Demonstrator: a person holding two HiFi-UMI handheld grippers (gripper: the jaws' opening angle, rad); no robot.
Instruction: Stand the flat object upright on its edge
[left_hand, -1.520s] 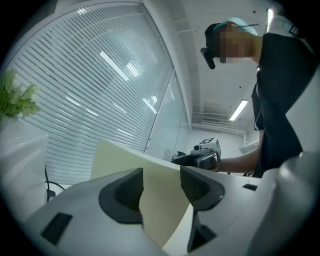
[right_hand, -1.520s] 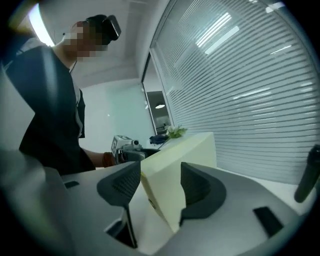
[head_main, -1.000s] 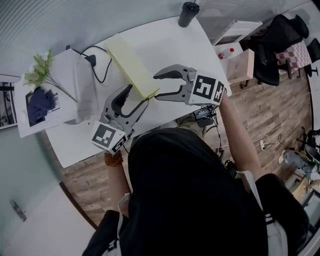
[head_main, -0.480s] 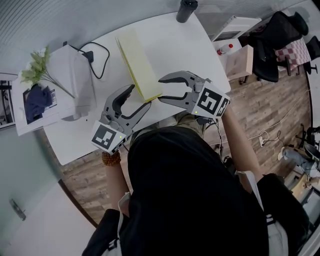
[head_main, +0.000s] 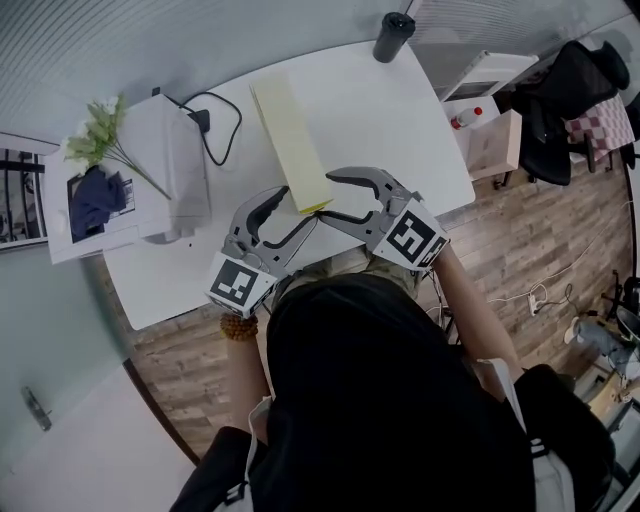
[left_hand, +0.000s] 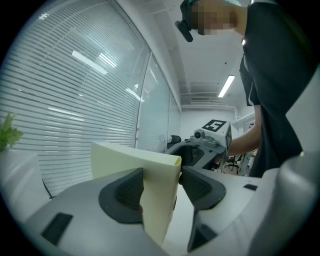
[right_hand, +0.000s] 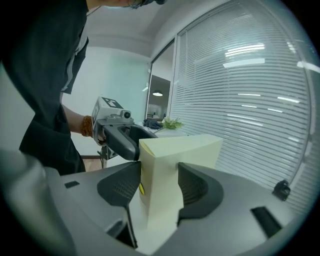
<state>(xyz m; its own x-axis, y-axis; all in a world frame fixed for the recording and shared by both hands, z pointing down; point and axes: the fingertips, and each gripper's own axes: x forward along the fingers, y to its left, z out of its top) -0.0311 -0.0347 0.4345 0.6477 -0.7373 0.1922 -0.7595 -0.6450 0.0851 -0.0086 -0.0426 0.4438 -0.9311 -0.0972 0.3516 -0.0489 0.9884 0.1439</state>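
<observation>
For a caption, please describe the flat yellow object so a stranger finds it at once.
Find the white table. Along its middle lies a long, pale yellow slab, its near end between the jaws of the left gripper and right gripper. Unlike the white box and black cylinder nearby, it is yellow and flat.

This is an office. A white desk (head_main: 385, 105) stands beside slatted window blinds (right_hand: 250, 90), with dark swivel chairs (head_main: 560, 85) on wood-plank flooring (head_main: 540, 250) and strip lights (left_hand: 226, 86) overhead.

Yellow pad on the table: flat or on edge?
On edge: the yellow pad rises vertically between the jaws in both gripper views.
</observation>
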